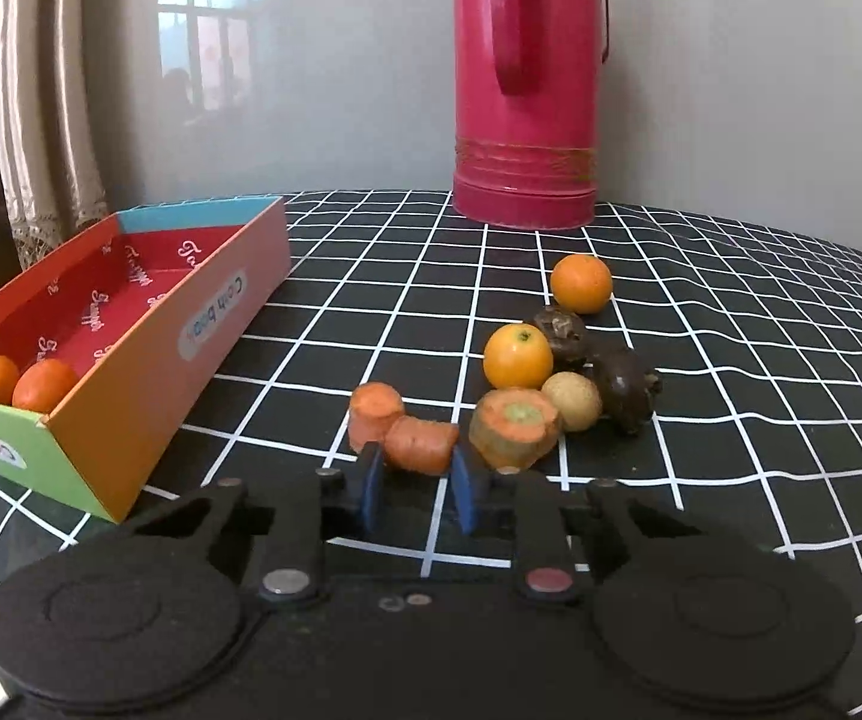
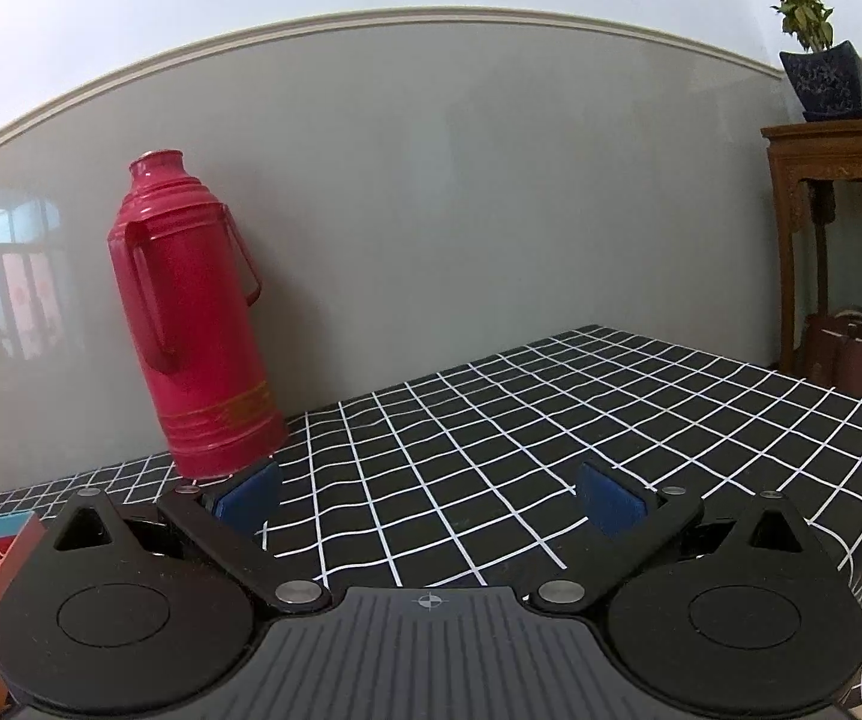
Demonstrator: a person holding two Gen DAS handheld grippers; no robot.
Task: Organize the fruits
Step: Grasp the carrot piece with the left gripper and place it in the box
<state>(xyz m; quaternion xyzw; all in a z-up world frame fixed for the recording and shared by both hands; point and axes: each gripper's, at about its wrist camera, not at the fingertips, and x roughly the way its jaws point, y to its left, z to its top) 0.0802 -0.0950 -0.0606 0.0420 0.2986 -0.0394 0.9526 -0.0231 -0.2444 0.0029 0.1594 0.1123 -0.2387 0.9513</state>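
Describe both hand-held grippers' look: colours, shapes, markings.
Left hand-held gripper: matte black body, two round discs, black link arms with silver and red rivets, blue pads. Right hand-held gripper: same black discs and links, silver rivets, blue pads, ribbed grey cover with a crosshair mark. No cables or sleeves visible.

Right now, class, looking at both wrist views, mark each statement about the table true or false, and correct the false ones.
1. The left tongs are closed on a carrot piece. True.
2. The box holds four oranges. False: two oranges lie inside.
3. The right tongs grip the thermos. False: they are open, holding nothing.
4. The red thermos stands upright on the checked cloth. True.
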